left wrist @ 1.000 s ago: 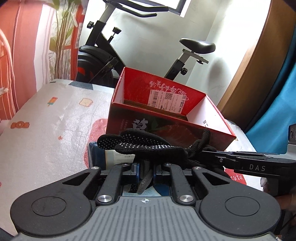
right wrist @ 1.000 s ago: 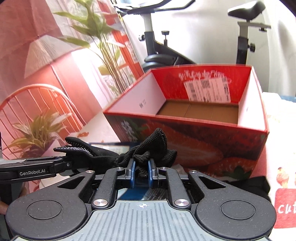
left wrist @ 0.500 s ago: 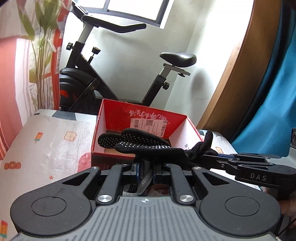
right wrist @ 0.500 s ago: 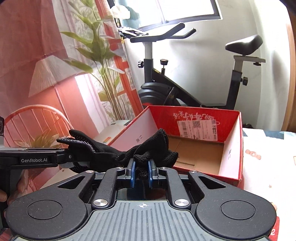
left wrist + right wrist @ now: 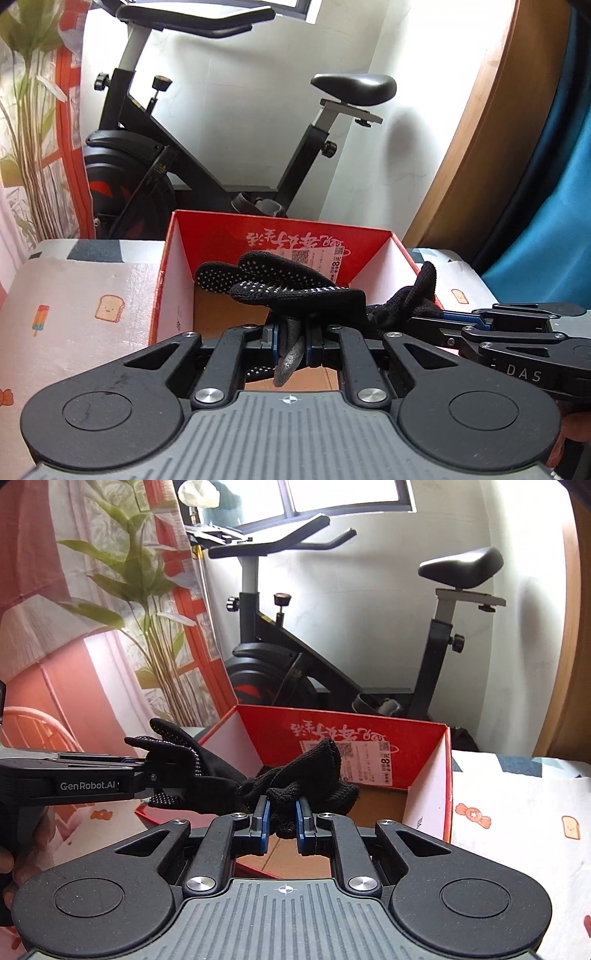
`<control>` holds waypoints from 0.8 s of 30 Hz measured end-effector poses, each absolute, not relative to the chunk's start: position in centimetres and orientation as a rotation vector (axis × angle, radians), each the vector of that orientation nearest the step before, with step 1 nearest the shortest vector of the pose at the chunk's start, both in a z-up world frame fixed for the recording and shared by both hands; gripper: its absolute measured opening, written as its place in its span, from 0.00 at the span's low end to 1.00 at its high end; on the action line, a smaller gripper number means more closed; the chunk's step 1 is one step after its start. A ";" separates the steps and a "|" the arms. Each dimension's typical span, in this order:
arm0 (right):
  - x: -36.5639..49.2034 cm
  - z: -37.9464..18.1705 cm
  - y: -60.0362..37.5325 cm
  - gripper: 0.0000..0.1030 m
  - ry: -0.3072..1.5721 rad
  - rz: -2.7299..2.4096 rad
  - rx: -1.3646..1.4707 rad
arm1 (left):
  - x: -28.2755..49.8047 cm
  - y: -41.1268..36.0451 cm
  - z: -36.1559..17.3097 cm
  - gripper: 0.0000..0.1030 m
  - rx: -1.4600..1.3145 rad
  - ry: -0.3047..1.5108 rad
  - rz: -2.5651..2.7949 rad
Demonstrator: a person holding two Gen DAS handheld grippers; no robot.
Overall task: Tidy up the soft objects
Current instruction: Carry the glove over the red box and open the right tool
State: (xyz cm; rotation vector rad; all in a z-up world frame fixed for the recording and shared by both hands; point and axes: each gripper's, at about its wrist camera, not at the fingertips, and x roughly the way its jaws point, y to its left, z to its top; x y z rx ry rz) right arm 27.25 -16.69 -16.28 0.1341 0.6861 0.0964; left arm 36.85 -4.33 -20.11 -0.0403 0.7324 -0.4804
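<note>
A black glove with white grip dots [image 5: 295, 288] hangs between both grippers above the open red cardboard box [image 5: 173, 280]. My left gripper [image 5: 290, 341] is shut on the glove's finger end. My right gripper [image 5: 282, 821] grips the glove's knit cuff [image 5: 314, 771], its jaws slightly apart around the fabric. In the right wrist view the glove [image 5: 207, 771] stretches left to the left gripper [image 5: 147, 771], over the box [image 5: 428, 797]. The right gripper [image 5: 443, 317] shows at the right of the left wrist view.
The box stands on a table with a white printed cloth [image 5: 74, 302]. An exercise bike [image 5: 155, 155] stands behind the table against the white wall. A printed curtain [image 5: 92, 627] hangs on the left and a blue curtain [image 5: 554, 184] on the right.
Both grippers have risen and moved forward with the glove, from in front of the box's near wall to above its open top. The right jaws look slightly wider.
</note>
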 end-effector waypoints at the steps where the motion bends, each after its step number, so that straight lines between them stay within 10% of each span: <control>1: 27.8 -16.7 -16.9 0.12 0.705 0.092 0.140 | 37.5 -4.3 -20.7 0.13 -0.055 0.756 -0.480; 24: 32.7 -24.0 -19.1 0.13 0.963 0.009 0.266 | 41.6 -5.5 -25.9 0.25 0.029 0.924 -0.459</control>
